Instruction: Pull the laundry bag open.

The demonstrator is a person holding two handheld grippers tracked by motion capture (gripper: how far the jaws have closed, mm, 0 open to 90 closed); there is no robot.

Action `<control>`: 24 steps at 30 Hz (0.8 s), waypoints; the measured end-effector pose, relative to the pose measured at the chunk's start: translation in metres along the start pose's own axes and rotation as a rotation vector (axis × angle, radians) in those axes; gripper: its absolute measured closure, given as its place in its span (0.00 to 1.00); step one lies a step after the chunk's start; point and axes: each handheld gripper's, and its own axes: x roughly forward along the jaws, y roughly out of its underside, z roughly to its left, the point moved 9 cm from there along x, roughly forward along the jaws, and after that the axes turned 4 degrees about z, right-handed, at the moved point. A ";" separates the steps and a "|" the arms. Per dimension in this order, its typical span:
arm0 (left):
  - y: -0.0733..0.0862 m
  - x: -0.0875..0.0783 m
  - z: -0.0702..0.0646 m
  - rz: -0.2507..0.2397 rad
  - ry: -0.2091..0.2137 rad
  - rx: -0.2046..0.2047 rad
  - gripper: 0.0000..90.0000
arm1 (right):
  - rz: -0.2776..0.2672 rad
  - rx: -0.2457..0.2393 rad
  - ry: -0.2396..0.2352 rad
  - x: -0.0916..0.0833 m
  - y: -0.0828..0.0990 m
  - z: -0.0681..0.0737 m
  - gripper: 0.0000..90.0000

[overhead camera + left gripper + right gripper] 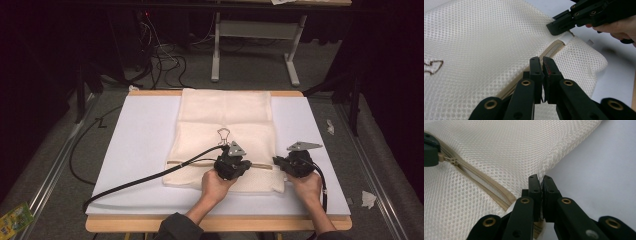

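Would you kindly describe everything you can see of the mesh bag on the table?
The mesh bag is cream, made of fine netted fabric, and lies flat on the white table. A beige zipper runs across it near the person's edge, partly open. A small dark outline mark sits mid-panel. The left gripper is closed on the zipper pull, while the right gripper pinches the bag's edge beside the zipper's end.

A white board point(145, 150) is laid on a wooden worktop point(125, 224) whose edge is seen at front and back. Grey carpet point(250, 75) is spread around it, with black cables point(165, 60) tangled near a grey table frame point(295, 65). Metal rails point(47, 175) are run along both sides. The surroundings are left dark.
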 end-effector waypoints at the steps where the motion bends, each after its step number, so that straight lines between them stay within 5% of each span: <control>1: 0.000 -0.002 0.001 -0.006 0.003 -0.006 0.96 | -0.003 -0.004 0.003 0.000 0.000 0.000 0.98; 9: 0.008 -0.018 0.013 -0.016 -0.023 -0.014 0.96 | 0.004 -0.001 0.004 0.001 0.000 0.001 0.98; 24: 0.008 -0.021 0.014 -0.019 -0.007 -0.022 0.96 | 0.003 -0.002 0.002 0.000 -0.004 0.001 0.98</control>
